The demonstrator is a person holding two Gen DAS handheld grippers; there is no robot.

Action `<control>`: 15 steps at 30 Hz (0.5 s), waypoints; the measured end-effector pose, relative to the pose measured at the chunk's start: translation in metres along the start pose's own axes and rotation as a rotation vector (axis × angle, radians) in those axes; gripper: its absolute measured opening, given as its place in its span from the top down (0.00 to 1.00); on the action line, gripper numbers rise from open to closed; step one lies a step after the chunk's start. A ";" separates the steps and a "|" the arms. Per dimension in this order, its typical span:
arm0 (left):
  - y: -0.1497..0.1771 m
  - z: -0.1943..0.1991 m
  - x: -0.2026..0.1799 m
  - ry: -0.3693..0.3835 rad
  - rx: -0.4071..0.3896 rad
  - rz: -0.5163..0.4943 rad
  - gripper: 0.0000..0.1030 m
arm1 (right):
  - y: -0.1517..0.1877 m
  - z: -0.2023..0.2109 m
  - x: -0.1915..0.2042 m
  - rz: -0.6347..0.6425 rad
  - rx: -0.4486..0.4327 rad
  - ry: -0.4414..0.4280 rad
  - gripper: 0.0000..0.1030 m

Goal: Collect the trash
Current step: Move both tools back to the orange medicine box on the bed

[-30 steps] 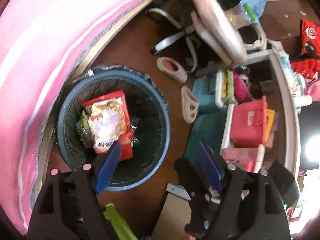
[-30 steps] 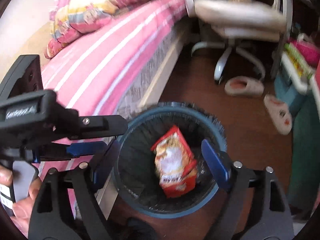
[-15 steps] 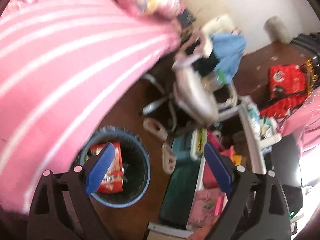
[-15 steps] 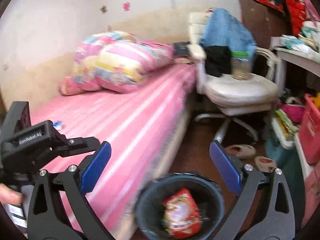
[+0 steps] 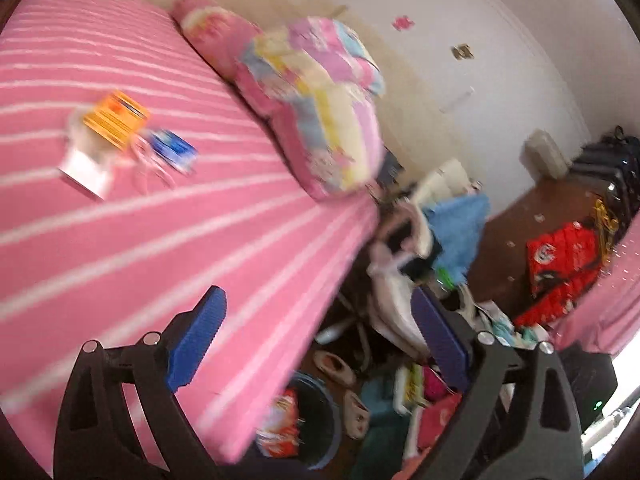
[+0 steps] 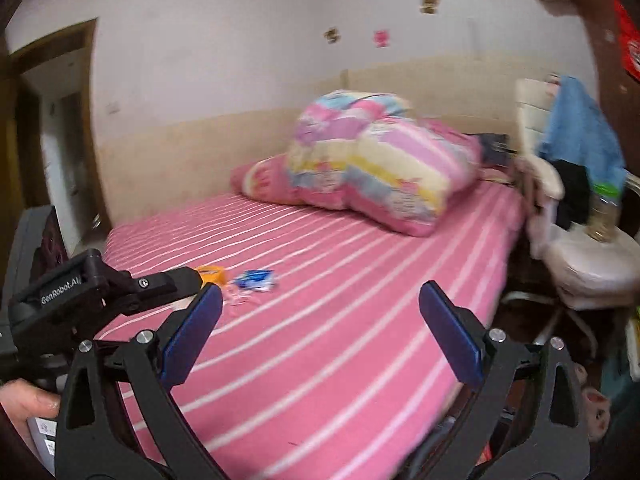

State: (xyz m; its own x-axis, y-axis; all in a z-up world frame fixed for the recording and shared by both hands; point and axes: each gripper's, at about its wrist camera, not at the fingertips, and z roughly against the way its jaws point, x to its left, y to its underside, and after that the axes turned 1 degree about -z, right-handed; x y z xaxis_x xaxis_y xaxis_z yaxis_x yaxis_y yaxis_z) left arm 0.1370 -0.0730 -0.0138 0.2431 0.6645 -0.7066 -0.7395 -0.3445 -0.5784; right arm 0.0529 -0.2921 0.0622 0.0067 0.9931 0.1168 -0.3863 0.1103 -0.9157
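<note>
Trash lies on the pink striped bed (image 5: 168, 248): an orange packet (image 5: 114, 120), a blue wrapper (image 5: 174, 152) and a white slip (image 5: 86, 170). My left gripper (image 5: 316, 300) hovers over the bed's edge, its jaws opening with nothing between them. Low beside the bed stands the blue bin (image 5: 330, 416) with a red snack bag (image 5: 280, 428) inside. In the right wrist view my right gripper (image 6: 320, 292) is open and empty above the mattress. Beyond it lie the blue wrapper (image 6: 256, 280) and orange packet (image 6: 214, 272). The left gripper's body (image 6: 100, 284) shows at the left, held by a hand (image 6: 24, 404).
A folded pastel quilt (image 6: 380, 168) and pink pillow sit at the bed's head. A white office chair (image 6: 584, 252) draped with blue cloth stands beside the bed. Slippers (image 5: 332, 362) and a cluttered shelf (image 5: 424, 392) crowd the floor. A doorway (image 6: 52, 120) is at the left.
Both grippers rose from over the bin and tilted up, now facing the bed. The bin slid to the bottom of the left view and out of the right view. Both jaws widened.
</note>
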 end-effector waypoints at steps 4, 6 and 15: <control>-0.018 0.019 0.041 -0.091 -0.035 -0.005 0.12 | 0.001 -0.043 0.047 0.049 0.031 -0.060 0.05; -0.026 0.023 0.062 -0.126 -0.041 0.000 0.12 | 0.007 -0.069 0.067 0.085 0.057 -0.089 0.05; -0.062 0.006 0.134 -0.304 0.001 -0.010 0.12 | 0.039 -0.161 0.107 0.165 0.204 -0.164 0.12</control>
State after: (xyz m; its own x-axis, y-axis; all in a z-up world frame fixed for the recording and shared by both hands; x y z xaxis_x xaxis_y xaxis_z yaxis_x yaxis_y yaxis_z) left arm 0.2115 0.0416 -0.0703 0.0516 0.8358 -0.5465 -0.7383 -0.3366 -0.5845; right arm 0.1874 -0.1753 -0.0232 -0.2142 0.9756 0.0482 -0.5467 -0.0789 -0.8336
